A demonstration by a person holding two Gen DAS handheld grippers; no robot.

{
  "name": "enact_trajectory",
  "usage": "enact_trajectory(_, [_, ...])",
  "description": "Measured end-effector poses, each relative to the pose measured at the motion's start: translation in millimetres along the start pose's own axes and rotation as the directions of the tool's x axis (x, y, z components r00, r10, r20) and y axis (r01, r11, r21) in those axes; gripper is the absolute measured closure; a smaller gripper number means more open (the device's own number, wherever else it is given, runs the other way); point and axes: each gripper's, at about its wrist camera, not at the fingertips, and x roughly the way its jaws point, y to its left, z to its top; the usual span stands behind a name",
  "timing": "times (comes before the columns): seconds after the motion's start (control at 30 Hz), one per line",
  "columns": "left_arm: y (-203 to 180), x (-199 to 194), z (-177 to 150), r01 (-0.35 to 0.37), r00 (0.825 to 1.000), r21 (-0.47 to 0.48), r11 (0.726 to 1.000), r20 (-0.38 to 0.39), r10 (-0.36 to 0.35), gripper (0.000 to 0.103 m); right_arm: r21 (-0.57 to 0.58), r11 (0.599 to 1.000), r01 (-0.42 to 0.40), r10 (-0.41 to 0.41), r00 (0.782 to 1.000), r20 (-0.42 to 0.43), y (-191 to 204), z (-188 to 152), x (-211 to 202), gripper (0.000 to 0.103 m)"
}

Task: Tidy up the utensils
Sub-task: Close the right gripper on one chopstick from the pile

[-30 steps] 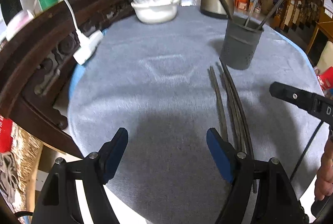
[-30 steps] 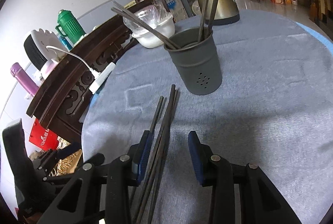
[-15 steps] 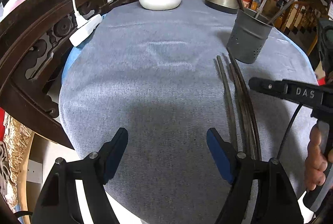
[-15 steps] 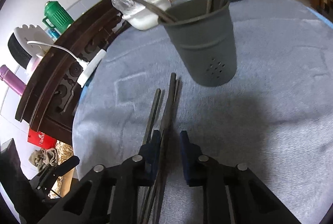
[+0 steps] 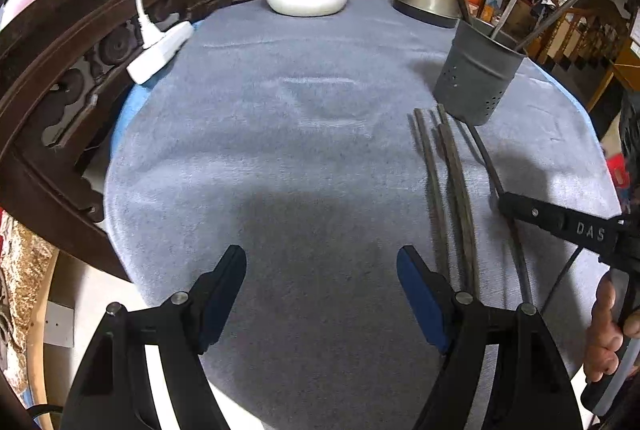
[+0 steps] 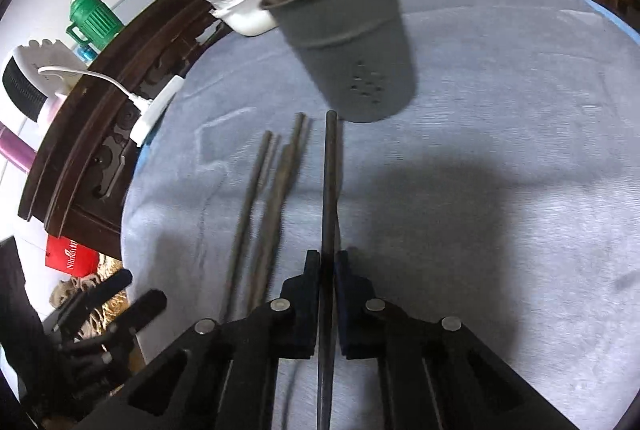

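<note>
Your table [image 5: 320, 158], under its grey cloth, carries the grey holder [image 6: 352, 54] at the far side with several chopsticks already standing in it, so the loose chopsticks [image 6: 264, 214] lying just in front of it are probably what is left to sort. Your left tool [image 5: 322, 294] hangs wide and empty over bare cloth, likely kept out of the way. Your right tool [image 6: 328, 270] has pinched tight on one dark chopstick [image 6: 330, 166], its tip aimed at the holder for the lift.
</note>
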Motion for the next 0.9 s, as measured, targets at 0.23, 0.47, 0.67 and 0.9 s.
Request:
enact_trajectory(0.23, [-11.9, 17.3, 37.2, 0.077, 0.997, 0.047, 0.996, -0.008, -0.077, 0.025, 0.027, 0.999, 0.031, -0.03, 0.999, -0.029, -12.4, 17.0, -8.9, 0.093])
enact_trajectory(0.47, [-26.0, 43.5, 73.1, 0.16, 0.986, 0.11, 0.981, -0.062, -0.154, 0.025, 0.013, 1.0, -0.001, 0.002, 1.0, -0.023, -4.0, 49.6, 4.6, 0.093])
enact_trajectory(0.67, [-33.3, 61.2, 93.1, 0.226, 0.97, 0.154, 0.962, -0.128, -0.208, 0.025, 0.021, 1.0, 0.006, -0.005, 0.999, -0.054, 0.0, 67.7, 26.2, 0.093])
enact_trajectory(0.9, [-34.5, 82.3, 103.3, 0.295, 0.942, 0.129, 0.947, -0.205, -0.266, 0.043, -0.019, 0.999, 0.051, -0.052, 0.997, -0.055, -0.1, 67.1, 31.8, 0.093])
